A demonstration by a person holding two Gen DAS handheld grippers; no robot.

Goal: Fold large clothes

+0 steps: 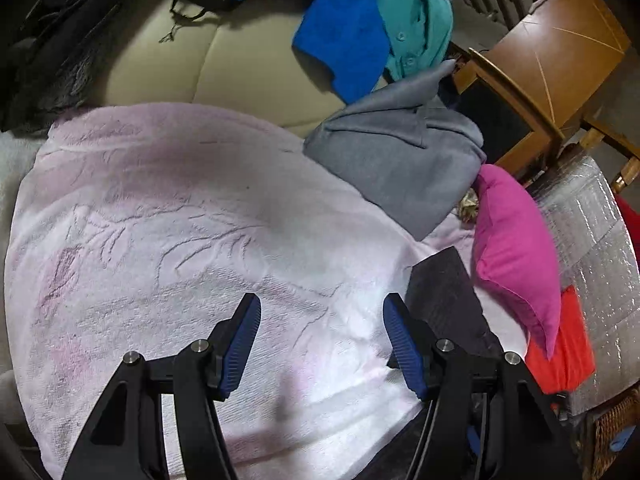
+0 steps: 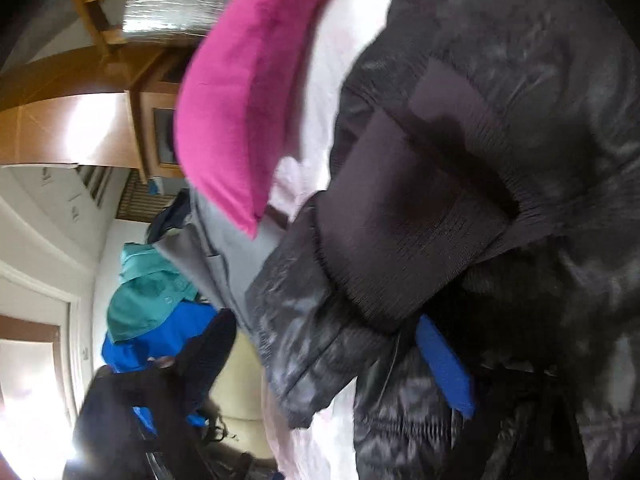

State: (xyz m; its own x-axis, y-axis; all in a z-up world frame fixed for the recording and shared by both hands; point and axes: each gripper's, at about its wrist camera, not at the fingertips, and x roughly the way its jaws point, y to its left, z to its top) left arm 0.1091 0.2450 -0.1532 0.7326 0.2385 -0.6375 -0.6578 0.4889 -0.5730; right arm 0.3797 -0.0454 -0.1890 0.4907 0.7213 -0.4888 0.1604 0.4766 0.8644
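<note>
Left wrist view, left to right: dark clothes pile [image 1: 60, 40] upper left on the beige sofa [image 1: 192, 64]; pink towel [image 1: 192, 216] spread flat over the whole middle; left gripper [image 1: 322, 344] at bottom centre, fingers [image 1: 240, 348] moderately wide, nothing between them, hovering over the towel. Right of it a dark ribbed cuff [image 1: 444, 300] lies on the towel. Grey garment [image 1: 400, 160] centre right, blue shirt [image 1: 344, 36] and teal shirt [image 1: 416, 20] above it, magenta cushion [image 1: 516, 256] at right, wooden chair [image 1: 552, 60] upper right.

Right wrist view, blurred, left to right: teal and blue shirts lower left, magenta cushion upper centre, black puffer jacket [image 2: 500, 160] filling the right half, its ribbed cuff at centre. Only one blue finger [image 2: 444, 368] of the right gripper [image 2: 400, 360] shows, lower centre, half buried in jacket fabric; the other finger is hidden. Cannot tell if it is clamped on the jacket or just against it.

Step, as a guess: bringing the puffer jacket onto the towel to lay it out; folding not yet started. Next move needs the jacket spread flat on the towel, the left gripper taking a hem or sleeve opposite the right so both can pull it taut. Slippery, bulky fabric; may bunch or slide.
</note>
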